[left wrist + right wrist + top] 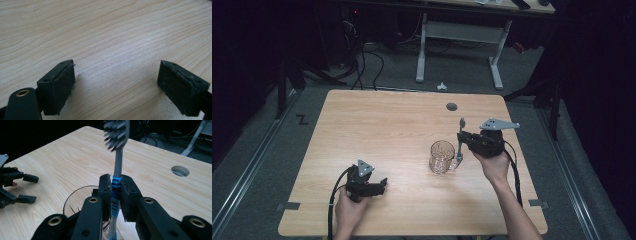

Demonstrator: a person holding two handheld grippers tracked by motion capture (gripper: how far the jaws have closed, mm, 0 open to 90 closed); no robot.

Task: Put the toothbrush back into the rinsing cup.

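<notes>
My right gripper (115, 195) is shut on a grey and blue toothbrush (117, 162), which stands upright with its bristle head on top. The handle's lower end reaches down toward a clear glass mug (75, 200) just below the jaws. From above, that right gripper (460, 141) sits beside the mug (442, 156) and the toothbrush (460, 134) rises at the mug's right side. My left gripper (383, 185) rests low over the table near its front edge, and its two pads stand wide apart with only bare wood between them (116, 82).
The wooden table (377, 130) has a round cable hole (452, 106) at the back right. Beyond the table stands a white-framed desk (462, 35) with cables on the dark floor. In the right gripper view the left gripper (15, 187) lies at the far left.
</notes>
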